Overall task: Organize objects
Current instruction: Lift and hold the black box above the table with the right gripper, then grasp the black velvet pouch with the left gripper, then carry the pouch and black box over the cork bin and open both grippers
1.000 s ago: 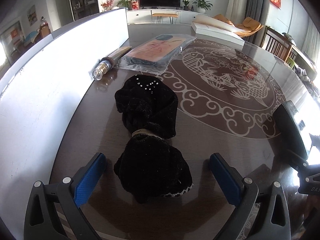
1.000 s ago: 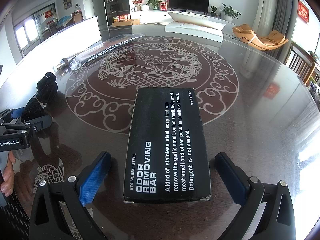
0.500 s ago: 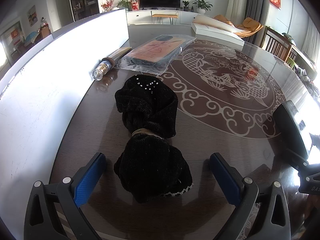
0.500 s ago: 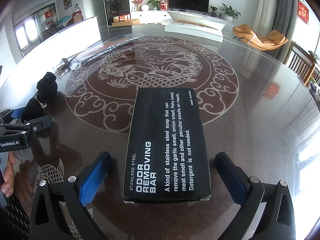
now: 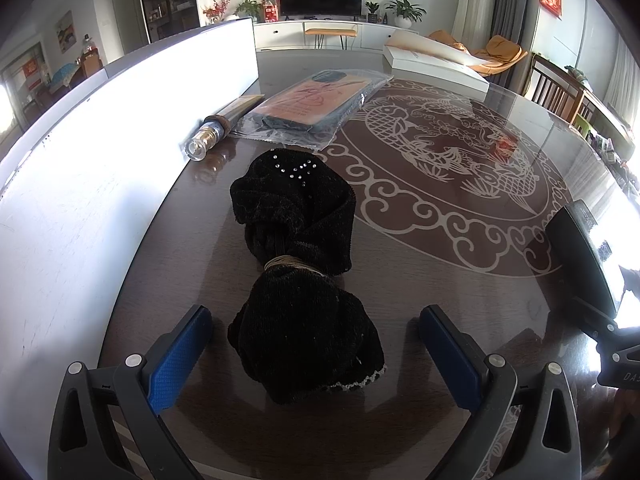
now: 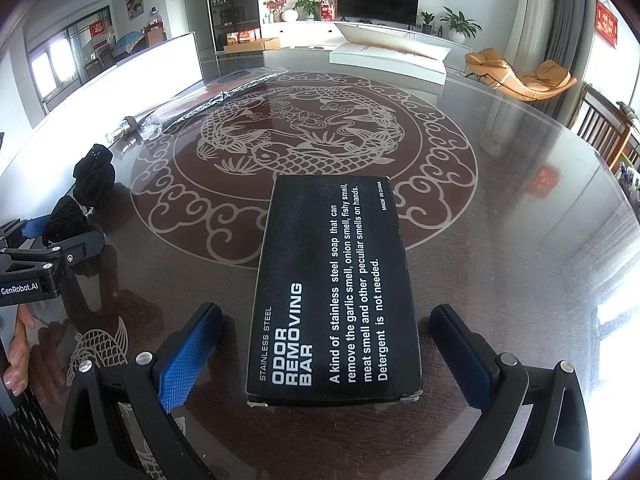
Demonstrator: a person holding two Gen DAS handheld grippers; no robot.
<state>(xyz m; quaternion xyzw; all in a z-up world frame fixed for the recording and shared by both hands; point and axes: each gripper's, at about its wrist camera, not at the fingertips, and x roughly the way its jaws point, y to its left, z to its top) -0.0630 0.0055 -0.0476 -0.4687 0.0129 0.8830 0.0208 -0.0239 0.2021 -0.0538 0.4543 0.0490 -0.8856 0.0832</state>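
**A:** So what's moved since a second ago? Honestly nothing I can spot. Both views line up with the earlier ones, same framing, same spots.

**B:** Yeah, frozen. Left tongs [image 5: 316,348] are spread wide, blue pads on either side of the near end of the black fabric bundle [image 5: 298,276], not touching it as far as I can see. The bundle lies on the tabletop [image 5: 420,280] with its long axis running straight away from the camera, tied round the middle with a tan band, rhinestone end pointing to the far side.

**A:** And the right side?

**B:** Right tongs [image 6: 326,354] are also wide apart, straddling the near end of the black box [image 6: 334,288] labelled "ODOR REMOVING BAR". Gap on both sides, so no contact. The box lies flat, long axis pointing away, near end between the pads, far end on the fish pattern.

**A:** Other stuff?

**B:** Bagged phone case [image 5: 316,102] and a small clear-capped tube [image 5: 212,136] farther back, next to the white board [image 5: 100,160].
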